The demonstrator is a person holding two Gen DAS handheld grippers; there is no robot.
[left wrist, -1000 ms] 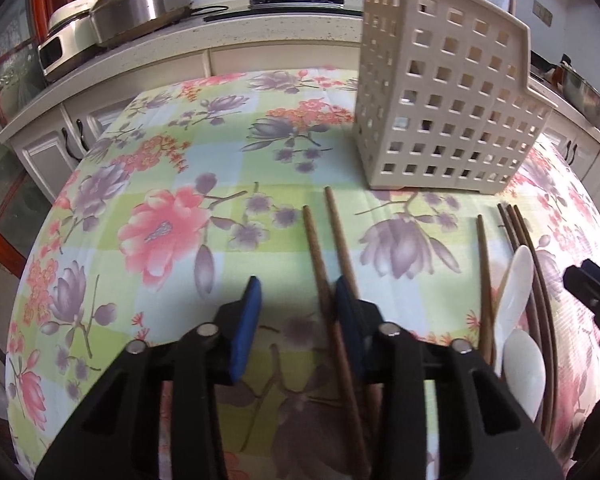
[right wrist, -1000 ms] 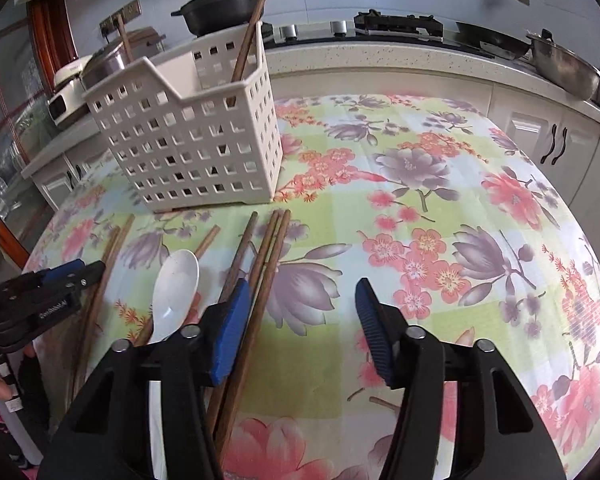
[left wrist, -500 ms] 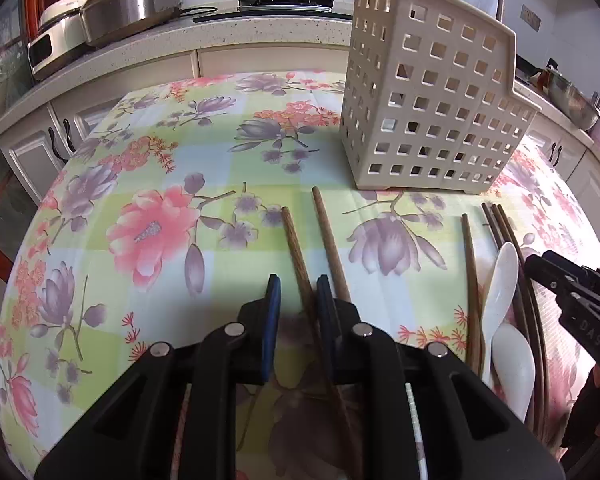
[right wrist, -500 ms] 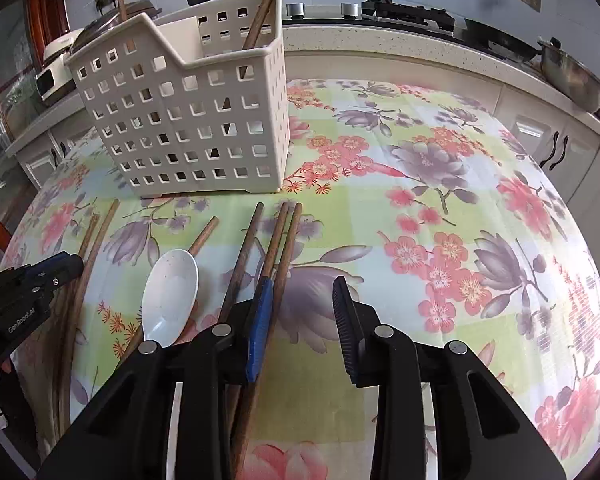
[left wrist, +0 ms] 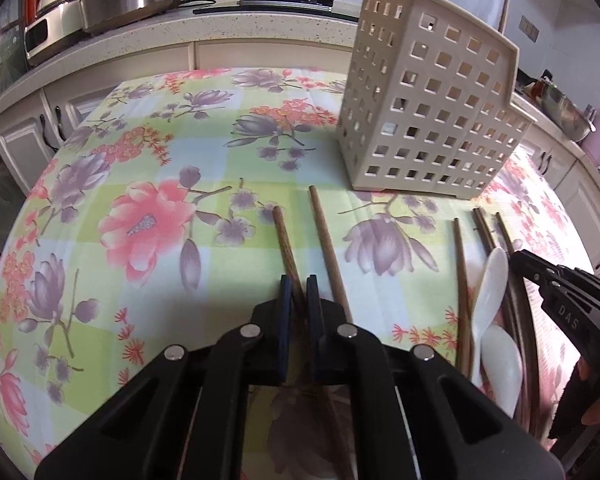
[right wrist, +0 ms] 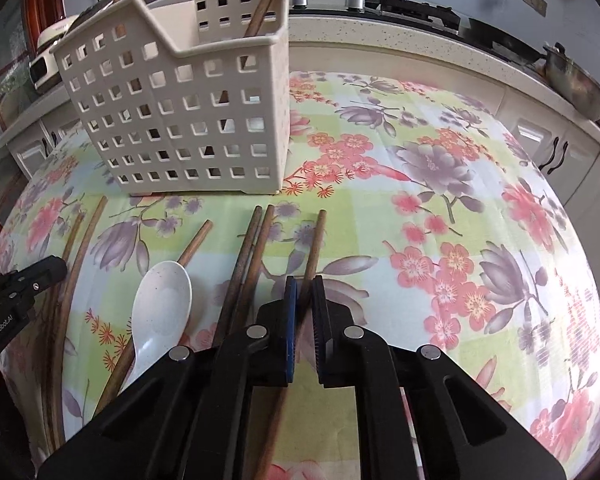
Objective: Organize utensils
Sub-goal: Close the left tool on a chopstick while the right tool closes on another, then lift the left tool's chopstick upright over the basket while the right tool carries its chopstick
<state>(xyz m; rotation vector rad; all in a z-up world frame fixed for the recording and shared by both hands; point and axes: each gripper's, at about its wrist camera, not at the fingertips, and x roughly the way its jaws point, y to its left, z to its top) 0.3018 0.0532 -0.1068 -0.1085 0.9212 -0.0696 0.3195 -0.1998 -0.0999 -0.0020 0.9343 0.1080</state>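
Floral tablecloth point(left wrist: 148, 224); perforated plastic basket point(left wrist: 428, 104) (beige); slim wooden chopsticks point(right wrist: 256, 256).

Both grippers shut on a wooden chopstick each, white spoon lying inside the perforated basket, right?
Not quite. The white plastic spoon lies on the floral tablecloth, in front of the beige perforated plastic basket, not inside it; the right wrist view shows this. The rest holds: the left gripper and right gripper are each shut on a brown wooden chopstick.
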